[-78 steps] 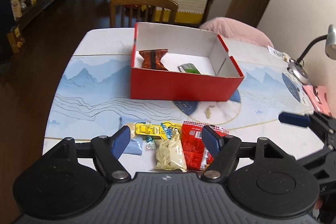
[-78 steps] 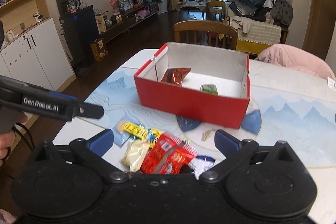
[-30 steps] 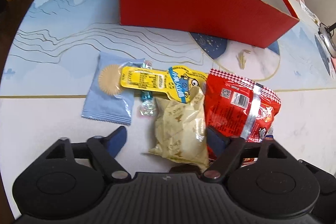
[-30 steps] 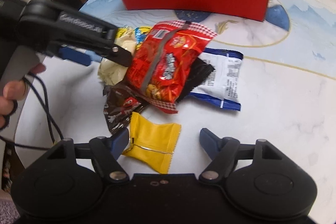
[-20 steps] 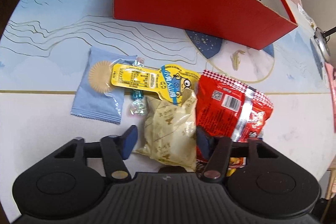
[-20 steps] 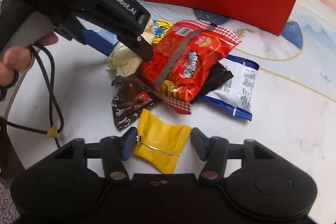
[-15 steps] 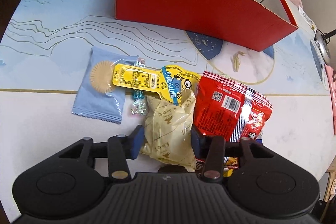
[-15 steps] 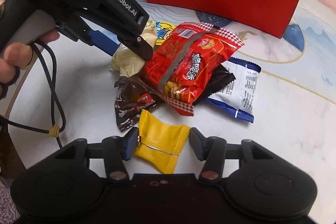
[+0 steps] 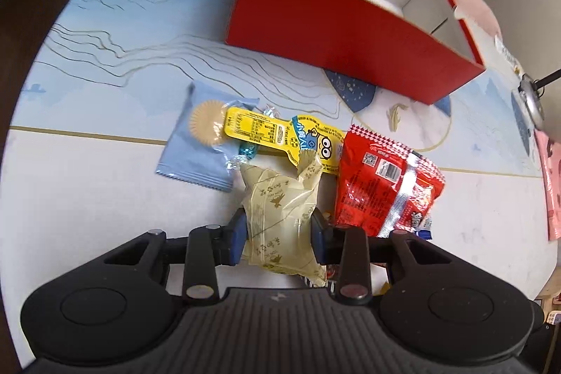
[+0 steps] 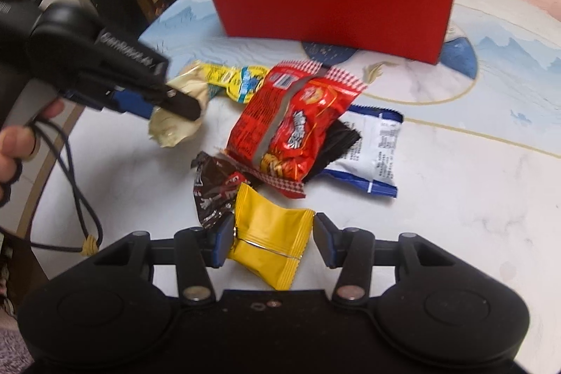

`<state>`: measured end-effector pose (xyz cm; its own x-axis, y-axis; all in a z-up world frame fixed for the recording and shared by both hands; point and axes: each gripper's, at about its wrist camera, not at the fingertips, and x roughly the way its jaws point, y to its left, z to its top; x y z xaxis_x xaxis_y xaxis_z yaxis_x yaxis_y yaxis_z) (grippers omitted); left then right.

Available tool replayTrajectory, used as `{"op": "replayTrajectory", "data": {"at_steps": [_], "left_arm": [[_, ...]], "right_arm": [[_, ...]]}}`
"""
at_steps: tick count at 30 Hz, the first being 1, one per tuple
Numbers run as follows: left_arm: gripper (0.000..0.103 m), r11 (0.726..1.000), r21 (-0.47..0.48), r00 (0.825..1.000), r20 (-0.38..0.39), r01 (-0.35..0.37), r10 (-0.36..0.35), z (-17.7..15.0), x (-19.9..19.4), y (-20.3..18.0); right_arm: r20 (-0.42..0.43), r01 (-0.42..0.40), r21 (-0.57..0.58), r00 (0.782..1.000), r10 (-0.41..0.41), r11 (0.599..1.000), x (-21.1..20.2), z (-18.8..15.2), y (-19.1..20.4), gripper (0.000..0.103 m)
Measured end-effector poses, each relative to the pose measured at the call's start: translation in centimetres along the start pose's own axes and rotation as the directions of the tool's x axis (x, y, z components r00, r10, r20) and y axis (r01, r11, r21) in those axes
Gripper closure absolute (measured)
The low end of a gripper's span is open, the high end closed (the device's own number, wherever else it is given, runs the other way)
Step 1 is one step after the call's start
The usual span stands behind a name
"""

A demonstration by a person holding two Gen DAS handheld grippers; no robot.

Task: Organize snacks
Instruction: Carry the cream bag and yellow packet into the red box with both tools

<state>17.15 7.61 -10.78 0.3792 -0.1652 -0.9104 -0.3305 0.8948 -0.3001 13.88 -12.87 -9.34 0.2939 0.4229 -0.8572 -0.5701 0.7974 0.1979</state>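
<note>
Left gripper (image 9: 277,235): jaws have just been closing, now pinching cream pastry packet (image 9: 280,212), lower centre of frame.
Right gripper (image 10: 273,239): jaws just narrowed about yellow packet (image 10: 271,233), left pad touching; right-pad contact not clear.
Remaining snacks: red bag (image 10: 294,125), mid-frame.
Destination: red box (image 10: 329,9), upper centre.
Handling advice: confirm both grips, lift clear, carry over the near wall before letting go.

Black packet (image 10: 342,142) lies mostly hidden under the red snack bag (image 10: 294,125). Red box (image 9: 350,34) interior is largely screened by its front wall. Left gripper (image 10: 164,100) appears motion-blurred.
</note>
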Motion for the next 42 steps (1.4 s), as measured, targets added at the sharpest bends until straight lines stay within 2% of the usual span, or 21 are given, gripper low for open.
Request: {"op": "replayTrajectory", "data": {"at_steps": [10,22,27,33,42], "left_arm": [[0.067,0.999,0.042,0.993,0.121,0.003,-0.008,-1.5,-6.2,-0.3],[0.067,0.991,0.137,0.965,0.258,0.005,-0.041,-1.9,-13.1,-2.1],[0.067,0.984,0.176,0.951,0.307,-0.014,-0.041,-0.8,-15.4,-3.2],[0.067,0.978,0.204,0.942,0.333,-0.042,-0.029,1.5,-16.3,-4.4],[0.067,0.971,0.221,0.945,0.326,-0.093,0.017,6.2,-14.7,-6.8]], "right_arm": [[0.128,-0.007,0.033,0.992,0.002,0.999,-5.1,0.9,0.5,0.055],[0.273,0.027,0.001,0.962,-0.026,1.000,-9.7,4.1,1.8,0.055],[0.304,0.032,0.003,0.952,-0.032,0.999,-11.0,6.2,1.7,0.055],[0.339,0.043,0.015,0.940,-0.046,0.999,-11.6,9.0,0.8,0.055],[0.339,0.058,0.022,0.939,-0.062,0.998,-10.6,14.2,-1.7,0.055]]}}
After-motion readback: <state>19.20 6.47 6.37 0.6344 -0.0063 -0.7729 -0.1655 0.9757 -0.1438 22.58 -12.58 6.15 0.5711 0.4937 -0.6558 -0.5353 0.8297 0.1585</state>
